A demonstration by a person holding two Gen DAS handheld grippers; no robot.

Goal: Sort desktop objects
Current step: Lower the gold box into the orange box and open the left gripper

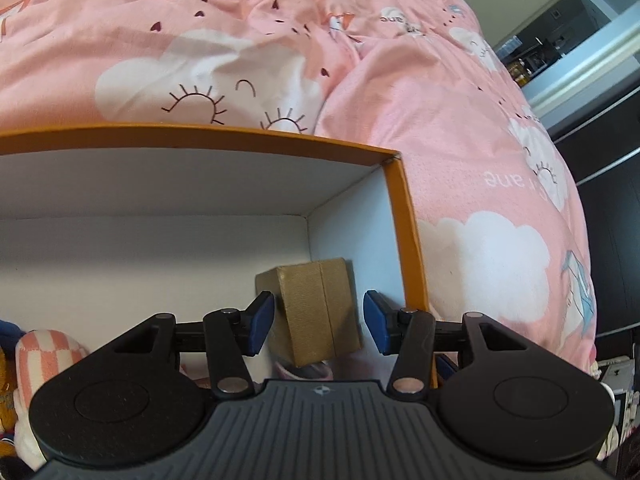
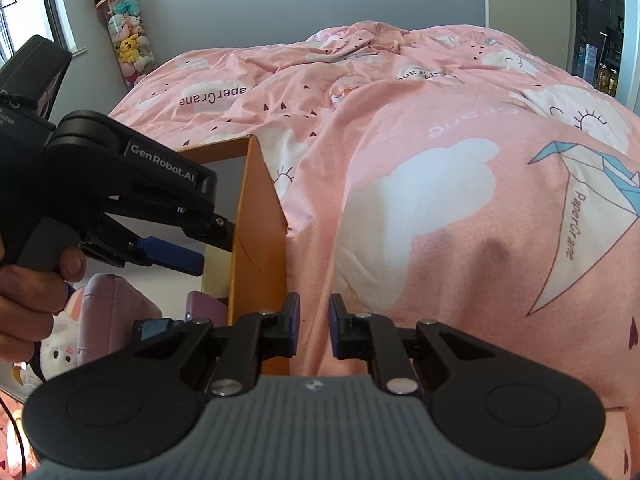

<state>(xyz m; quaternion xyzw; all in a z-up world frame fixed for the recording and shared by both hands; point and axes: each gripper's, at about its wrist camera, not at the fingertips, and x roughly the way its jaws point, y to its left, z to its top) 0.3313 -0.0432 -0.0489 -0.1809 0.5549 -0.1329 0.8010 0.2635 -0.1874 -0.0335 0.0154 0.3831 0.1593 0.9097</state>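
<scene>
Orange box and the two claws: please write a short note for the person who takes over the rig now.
Left claw: open, over the orange box, pads either side of the gold box, not gripping it.
Right claw: open, empty, over the pink duvet just outside the box.
Done: gold box and soft toys, including a checked plush, are in the orange box.
Left: other desktop objects are not visible here; look around before continuing.

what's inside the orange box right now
A gold box stands in the orange box by its right wall, between the open left gripper's fingers. Plush toys lie lower left. The gripper covers the rest.
</scene>
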